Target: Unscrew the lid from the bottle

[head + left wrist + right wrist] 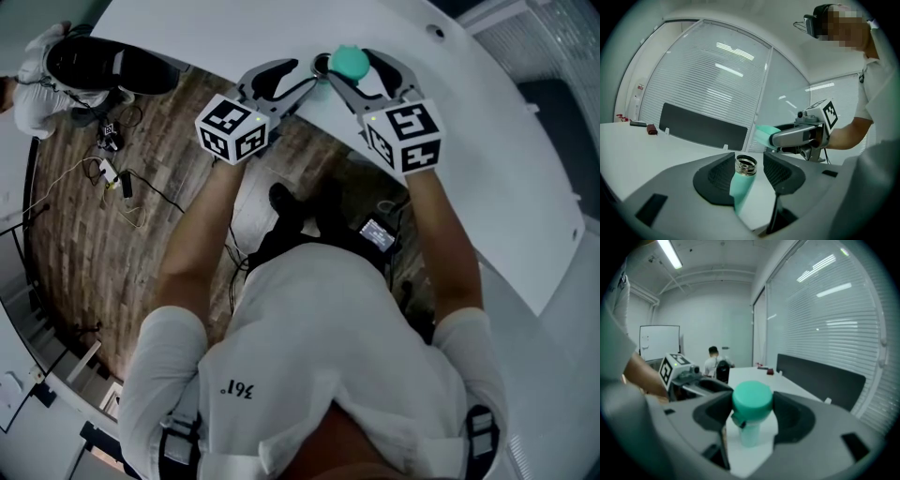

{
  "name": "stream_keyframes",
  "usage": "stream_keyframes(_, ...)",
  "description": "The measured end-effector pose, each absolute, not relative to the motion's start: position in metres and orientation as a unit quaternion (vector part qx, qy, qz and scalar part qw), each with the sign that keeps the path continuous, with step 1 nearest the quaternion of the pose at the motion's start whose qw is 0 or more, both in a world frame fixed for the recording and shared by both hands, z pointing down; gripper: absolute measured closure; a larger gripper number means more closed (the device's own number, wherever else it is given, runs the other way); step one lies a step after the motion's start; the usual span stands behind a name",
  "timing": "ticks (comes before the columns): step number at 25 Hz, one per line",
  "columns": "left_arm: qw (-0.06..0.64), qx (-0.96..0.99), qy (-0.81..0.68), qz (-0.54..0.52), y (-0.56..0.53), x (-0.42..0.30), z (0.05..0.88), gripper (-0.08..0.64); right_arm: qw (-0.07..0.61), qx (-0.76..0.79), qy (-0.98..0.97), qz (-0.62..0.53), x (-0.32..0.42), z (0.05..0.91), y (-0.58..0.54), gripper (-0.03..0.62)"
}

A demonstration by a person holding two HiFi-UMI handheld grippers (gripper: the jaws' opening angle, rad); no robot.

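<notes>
Although the bottle (740, 190) is flanked by the jaws of the left gripper (307, 75), it is not seen to be squeezed. Its teal body is met by one pad (719, 174), while a strip of the white table (487, 169) is left showing between the bottle and the opposite pad, so these jaws are read as apart. The bottle is seen tilted, with its threaded steel neck (746, 165) bared and its mouth open. Just beside the bottle's mouth, to its right in the head view, the teal lid (751, 398) is clamped between the jaws of the right gripper (751, 405), whose pads are pressed against its sides. A small strap loop (737, 419) is seen at the lid's lower edge. Beneath the bottle the table's near edge is found; whether the bottle's base is rested on it cannot be told.
</notes>
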State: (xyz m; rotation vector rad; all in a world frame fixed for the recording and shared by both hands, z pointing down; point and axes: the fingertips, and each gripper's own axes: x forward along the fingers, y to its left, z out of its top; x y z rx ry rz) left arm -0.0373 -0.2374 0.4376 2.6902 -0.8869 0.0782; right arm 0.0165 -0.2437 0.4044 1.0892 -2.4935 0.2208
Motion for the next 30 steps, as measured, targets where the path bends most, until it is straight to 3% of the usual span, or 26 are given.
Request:
stream_keyframes(6,0.155,0.936,-0.317,0.003,-0.230,-0.040,0.416,0.400,0.198,0.396,-0.894,0.077,0.019,0.396,-0.240,0.307)
stream_keyframes(30,0.155,0.928,-0.325,-0.094,-0.172,-0.058,0.319,0.402,0.106,0.429,-0.895,0.061,0.044,0.302,-0.194,0.307)
